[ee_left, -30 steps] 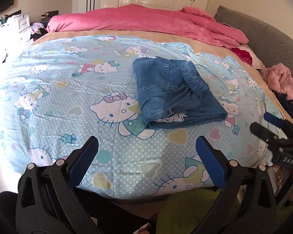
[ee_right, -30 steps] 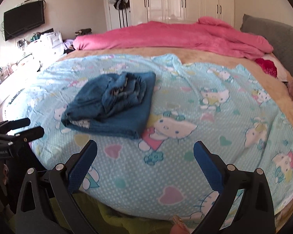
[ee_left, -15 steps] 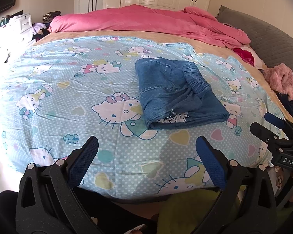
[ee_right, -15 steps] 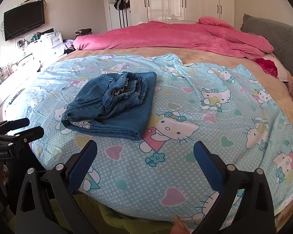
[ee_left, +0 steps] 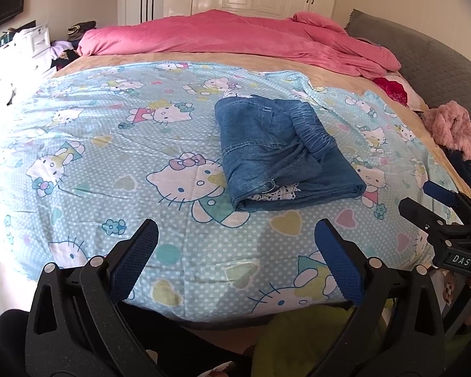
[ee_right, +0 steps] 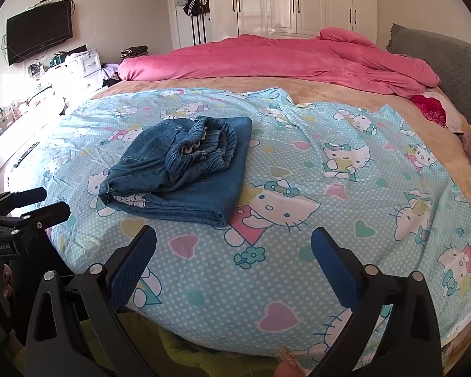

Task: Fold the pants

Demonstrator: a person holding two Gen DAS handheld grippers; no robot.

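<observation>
Where the blue cartoon-cat sheet [ee_left: 116, 163] covers the bed, the jeans [ee_left: 279, 154] lie folded into a compact bundle, elastic waistband bunched on top and a bit of white lace showing at the near edge. In the left wrist view they sit just right of the frame's centre, above and well apart from the left gripper [ee_left: 235, 251], whose blue-padded fingers are spread wide at the bottom with nothing between them. In the right wrist view the jeans [ee_right: 185, 166] lie left of centre, above and to the left of the right gripper [ee_right: 234, 259], also spread wide and holding nothing. Each gripper appears at the edge of the other's view, hovering off the near side of the bed. A pink blanket [ee_right: 282, 59] is heaped across the far side, with white wardrobes [ee_right: 298, 0] behind it.
</observation>
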